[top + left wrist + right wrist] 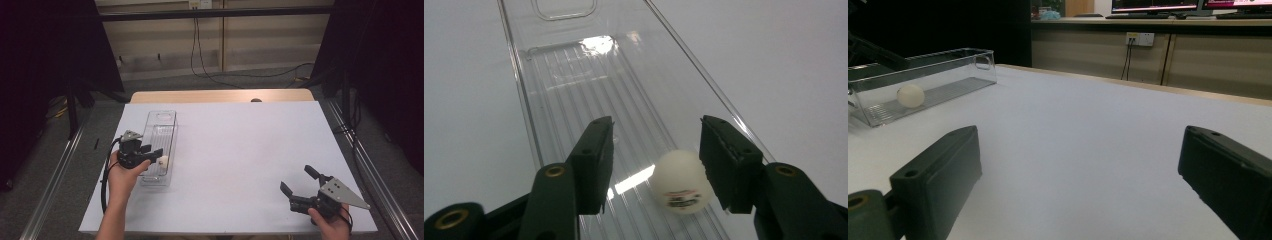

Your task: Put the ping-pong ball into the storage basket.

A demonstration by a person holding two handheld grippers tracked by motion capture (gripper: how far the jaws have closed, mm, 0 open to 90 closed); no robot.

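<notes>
A white ball [681, 182] with a small printed label lies on the ribbed floor of a long clear plastic tray [574, 85]. My left gripper [656, 125] reaches into the tray's near end with a jaw on each side of the ball. The ball sits close against one jaw, a clear gap separates it from the other, and the pads do not squeeze it. In the high view the tray [161, 116] stands lengthwise at the table's left, with the ball [162, 160] and left gripper [156, 156] at its near end. My right gripper [296, 178] rests open at the front right, nothing between its jaws [1080, 145], facing the tray [948, 70] and ball [910, 95].
A white sheet [240, 150] covers the table, and a strip of bare wood [220, 96] shows at its far edge. Black curtains hang at both sides, metal rails [50, 195] run beside the table, and cables [200, 60] lie on the floor beyond it.
</notes>
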